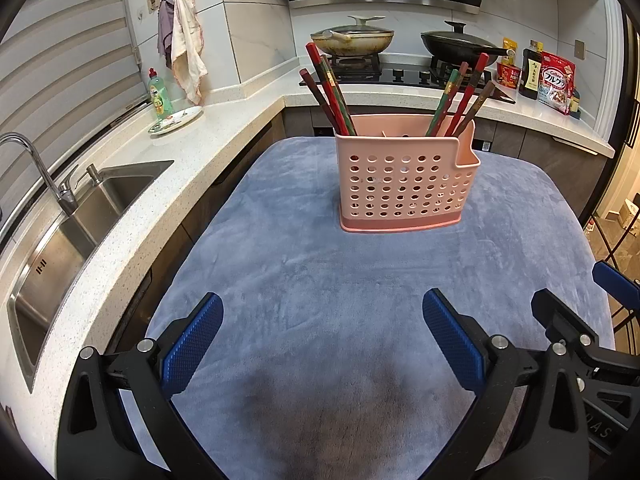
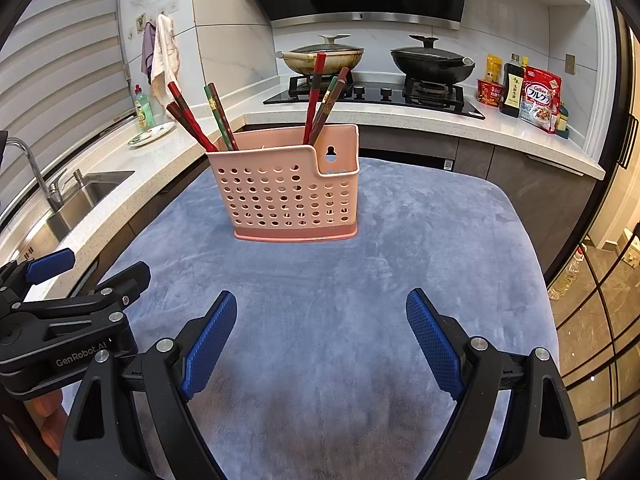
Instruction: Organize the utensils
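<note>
nearest the lens: my left claw (image 1: 322, 344), blue ribbed pads spread wide, nothing between them, hovering over the blue-grey plush cloth (image 1: 320, 280) that covers the desk. my right claw (image 2: 320, 338) is likewise spread wide and holds nothing, over the same cloth (image 2: 320, 280). the two claws sit side by side, apart: the right one shows at the right edge of the left wrist view, the left one at the left edge of the right wrist view.

task item: pink perforated utensil holder (image 1: 404, 178) stands upright on the cloth toward the far side of the desk, well apart from both claws; in the right wrist view (image 2: 288, 188) it stands left of centre. it has a raised back wall with a keyhole slot and a lower front wall.

contents: one bundle of chopsticks (image 1: 330, 92) leans left out of the left end; a second bundle (image 1: 460, 96) leans right out of the right end. colours are red, green and dark brown. whether an inner divider separates them i cannot tell.

surroundings: steel sink (image 1: 60, 232) with tap in the white worktop to the left; green dish soap bottle (image 1: 159, 96) beside a small plate (image 1: 176, 120); two lidded pans (image 2: 432, 62) on the hob behind; cereal bag (image 2: 540, 98) and sauce bottle at far right.
</note>
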`<state>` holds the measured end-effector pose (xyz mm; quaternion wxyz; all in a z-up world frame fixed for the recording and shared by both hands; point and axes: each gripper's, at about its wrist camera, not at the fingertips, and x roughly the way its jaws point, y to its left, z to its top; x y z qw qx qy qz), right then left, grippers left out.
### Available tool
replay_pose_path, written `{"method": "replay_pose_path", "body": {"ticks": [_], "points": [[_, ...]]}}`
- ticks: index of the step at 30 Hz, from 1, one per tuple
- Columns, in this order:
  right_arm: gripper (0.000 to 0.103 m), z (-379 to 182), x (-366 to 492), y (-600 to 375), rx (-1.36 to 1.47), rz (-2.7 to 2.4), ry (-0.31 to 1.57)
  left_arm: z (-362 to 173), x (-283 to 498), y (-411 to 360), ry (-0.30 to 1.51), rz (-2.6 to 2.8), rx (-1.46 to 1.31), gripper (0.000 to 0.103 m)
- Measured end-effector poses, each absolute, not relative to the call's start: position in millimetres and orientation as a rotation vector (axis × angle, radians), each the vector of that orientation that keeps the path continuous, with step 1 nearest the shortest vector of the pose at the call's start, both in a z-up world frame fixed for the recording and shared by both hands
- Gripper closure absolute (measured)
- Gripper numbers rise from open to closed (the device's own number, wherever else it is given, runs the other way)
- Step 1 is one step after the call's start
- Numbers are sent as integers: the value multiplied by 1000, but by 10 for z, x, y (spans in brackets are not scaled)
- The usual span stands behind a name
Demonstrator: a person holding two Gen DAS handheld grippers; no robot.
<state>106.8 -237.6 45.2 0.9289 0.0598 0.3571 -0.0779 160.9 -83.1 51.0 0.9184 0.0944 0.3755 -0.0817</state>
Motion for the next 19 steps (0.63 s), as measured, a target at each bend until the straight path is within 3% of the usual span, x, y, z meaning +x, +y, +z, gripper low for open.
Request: {"method": "replay_pose_path", "body": {"ticks": [19], "points": [[20, 414, 1080, -2343, 122, -157, 737, 507, 1646, -834, 774, -173, 196, 8]]}}
